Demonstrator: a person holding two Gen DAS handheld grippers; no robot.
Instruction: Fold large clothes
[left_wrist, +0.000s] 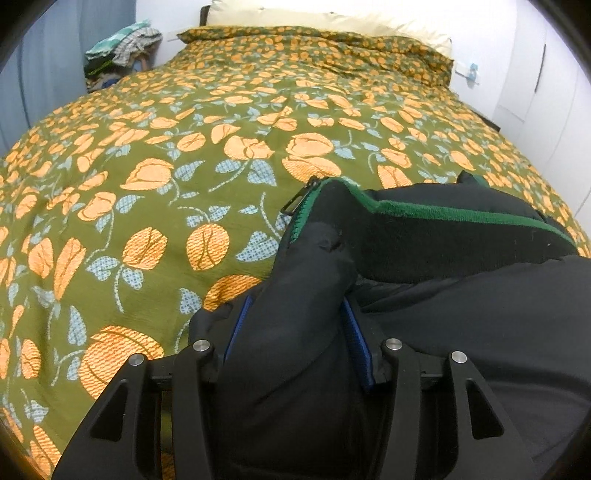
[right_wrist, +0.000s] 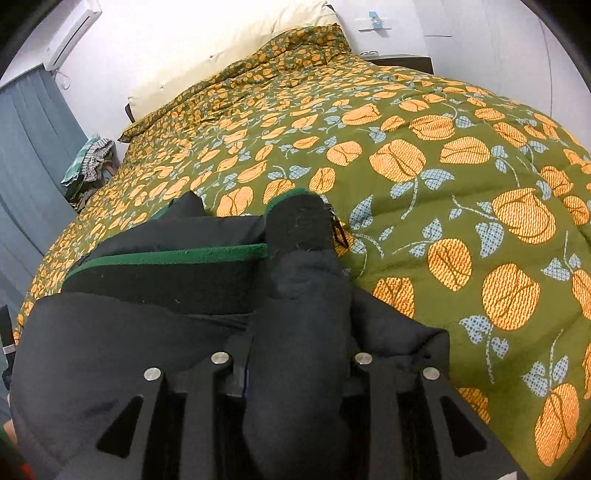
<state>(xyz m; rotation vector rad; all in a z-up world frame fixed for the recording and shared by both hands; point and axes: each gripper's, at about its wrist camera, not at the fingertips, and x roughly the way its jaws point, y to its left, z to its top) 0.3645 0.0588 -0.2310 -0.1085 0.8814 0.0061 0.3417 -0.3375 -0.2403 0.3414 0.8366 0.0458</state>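
A black jacket (left_wrist: 461, 302) with a green-edged collar (left_wrist: 443, 214) and a zipper pull (left_wrist: 295, 201) is held above the bed. My left gripper (left_wrist: 295, 314) is shut on a bunch of the jacket near the zipper end; its blue pads (left_wrist: 354, 339) pinch the cloth. My right gripper (right_wrist: 299, 314) is shut on the other collar end of the jacket (right_wrist: 147, 332); the cloth hides its fingertips. The green collar edge (right_wrist: 166, 256) stretches between the two grips.
The bed carries a green bedspread with orange flowers (left_wrist: 166, 166) (right_wrist: 443, 184). A cream pillow (left_wrist: 314, 18) lies at the head. A pile of clothes (left_wrist: 122, 48) sits by the blue curtain (right_wrist: 33, 147). White walls and a cupboard (left_wrist: 535, 74) flank the bed.
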